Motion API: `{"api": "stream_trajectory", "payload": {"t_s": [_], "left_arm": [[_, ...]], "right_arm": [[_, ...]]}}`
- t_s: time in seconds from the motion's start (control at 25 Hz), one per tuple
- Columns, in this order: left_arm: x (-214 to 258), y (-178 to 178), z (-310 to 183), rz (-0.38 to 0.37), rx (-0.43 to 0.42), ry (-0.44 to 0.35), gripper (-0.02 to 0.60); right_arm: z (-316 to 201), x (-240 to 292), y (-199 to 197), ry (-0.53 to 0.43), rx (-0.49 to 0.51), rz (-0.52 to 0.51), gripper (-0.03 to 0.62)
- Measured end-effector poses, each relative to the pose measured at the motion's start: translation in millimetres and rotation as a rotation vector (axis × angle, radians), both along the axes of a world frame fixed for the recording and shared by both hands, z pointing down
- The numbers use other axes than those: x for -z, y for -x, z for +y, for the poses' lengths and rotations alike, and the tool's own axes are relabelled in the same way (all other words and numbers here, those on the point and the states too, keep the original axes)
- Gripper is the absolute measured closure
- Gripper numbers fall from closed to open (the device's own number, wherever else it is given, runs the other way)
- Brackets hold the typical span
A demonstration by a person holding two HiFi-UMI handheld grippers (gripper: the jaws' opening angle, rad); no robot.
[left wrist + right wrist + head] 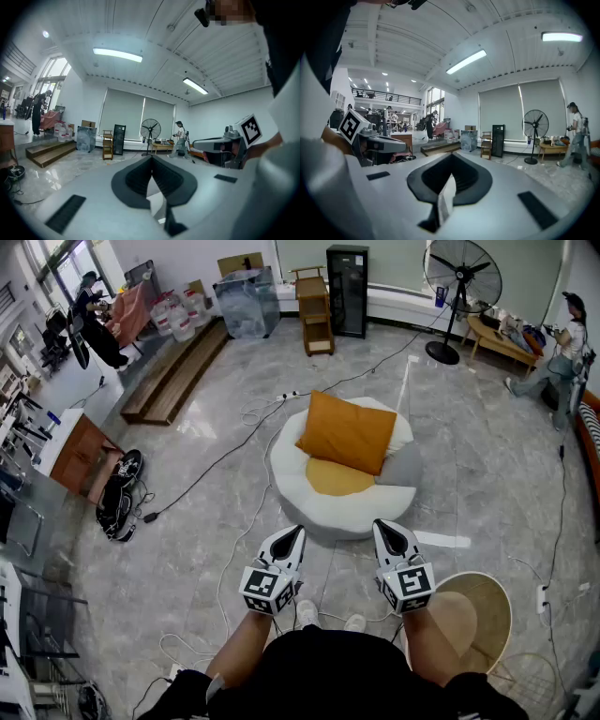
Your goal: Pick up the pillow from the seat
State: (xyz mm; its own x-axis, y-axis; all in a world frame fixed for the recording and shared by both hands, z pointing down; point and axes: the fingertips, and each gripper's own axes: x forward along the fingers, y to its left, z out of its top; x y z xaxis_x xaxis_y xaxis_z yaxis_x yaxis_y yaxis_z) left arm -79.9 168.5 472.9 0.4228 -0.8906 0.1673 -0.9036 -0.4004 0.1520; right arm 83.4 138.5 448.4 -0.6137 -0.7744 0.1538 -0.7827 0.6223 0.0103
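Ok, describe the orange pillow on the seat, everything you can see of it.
The pillow is a plain orange square, plump and soft, apparently fabric. It leans tilted against the raised back of the round white seat, its lower edge resting on a flatter yellow cushion in the seat's hollow. Nothing else touches it.

Bright, even ceiling strip lights [117,55] glare off the glossy floor [487,456]; fisheye edges bend and darken.
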Motion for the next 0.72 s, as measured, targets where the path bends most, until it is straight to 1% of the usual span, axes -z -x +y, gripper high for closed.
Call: {"api": "stream_trajectory", "payload": {"t_s": [0.36,0.6,0.72], "left_arm": [[-3,8,2,0.000,0.000,0.001,0.571],[-5,17,-5,0.010,-0.007,0.004,0.571],[-3,25,-12,0.017,-0.012,-0.004,0.571]], "right_arm": [[3,-6,3,0.009,-0.003,0.013,0.591],[-4,-8,9,0.030,-0.023,-0.058,0.589],[-9,-10,15,0.023,-0.032,-0.050,0.588]]}}
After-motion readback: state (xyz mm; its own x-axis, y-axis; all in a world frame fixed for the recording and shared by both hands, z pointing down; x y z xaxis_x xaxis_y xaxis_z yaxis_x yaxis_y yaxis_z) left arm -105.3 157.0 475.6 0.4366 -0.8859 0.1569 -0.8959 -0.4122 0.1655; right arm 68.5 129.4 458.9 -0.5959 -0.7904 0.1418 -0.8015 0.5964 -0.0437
